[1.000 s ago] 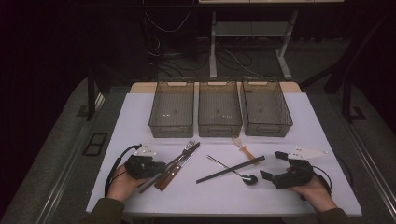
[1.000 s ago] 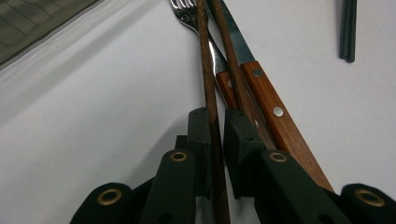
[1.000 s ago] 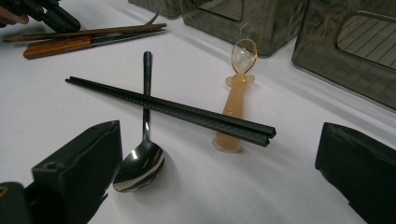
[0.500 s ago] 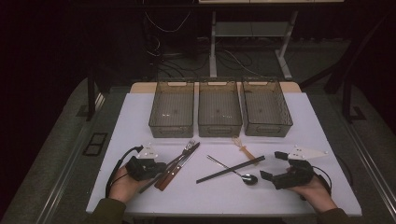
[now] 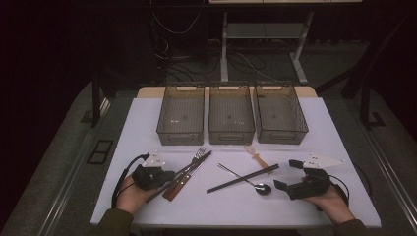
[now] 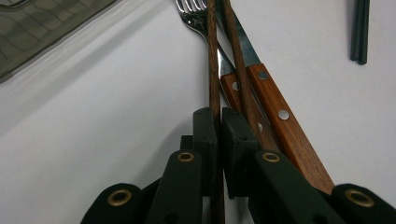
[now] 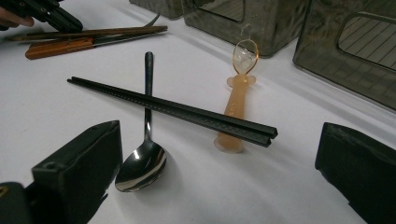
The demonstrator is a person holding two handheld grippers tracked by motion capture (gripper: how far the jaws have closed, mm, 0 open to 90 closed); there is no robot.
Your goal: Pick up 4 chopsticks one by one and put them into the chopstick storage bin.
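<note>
- Two tools are at work: my left tool [image 6: 218, 135] has its jaws pinched nearly shut on one brown wooden chopstick [image 6: 213, 65], gripped near its end so the long shaft can swing free.
- That chopstick lies low on the counter [image 5: 147, 128] among the fork [image 6: 198, 18], its twin chopstick and the wooden-handled knife [image 6: 275, 109], in front of the left bin [image 5: 181, 115].
- My right tool [image 5: 291, 177] rests wide open, holding nothing, with the spoon [image 7: 142, 163] and black chopsticks [image 7: 177, 109] just ahead of it; I judge it is waiting its turn.
</note>
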